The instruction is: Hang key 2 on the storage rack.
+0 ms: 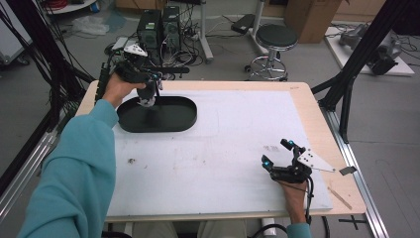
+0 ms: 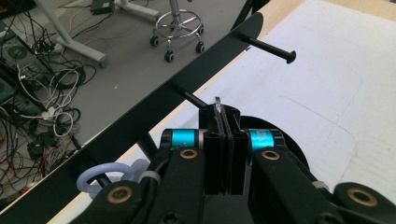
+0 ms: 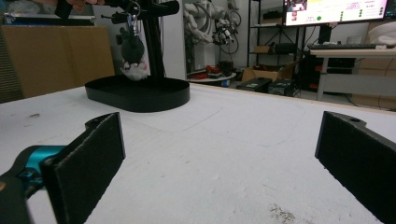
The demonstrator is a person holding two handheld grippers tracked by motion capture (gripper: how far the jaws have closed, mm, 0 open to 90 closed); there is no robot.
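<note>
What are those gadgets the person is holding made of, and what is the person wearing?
Each hand holds a black two-jaw tool: the left gripper and right gripper have shiny blue cylinders by the jaws, brass-coloured pivot rings, flat dark pads, a grey three-cornered plate on top and a trailing black cable. The sleeves are teal.

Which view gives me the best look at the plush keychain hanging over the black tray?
The right gripper view: the plush keychain hangs side-on below the rack bar, above the black tray, ring visible. The high view shows it small, partly hidden by the left hand-held gripper. The left gripper view shows merely a sliver of metal between the shut jaws.
</note>
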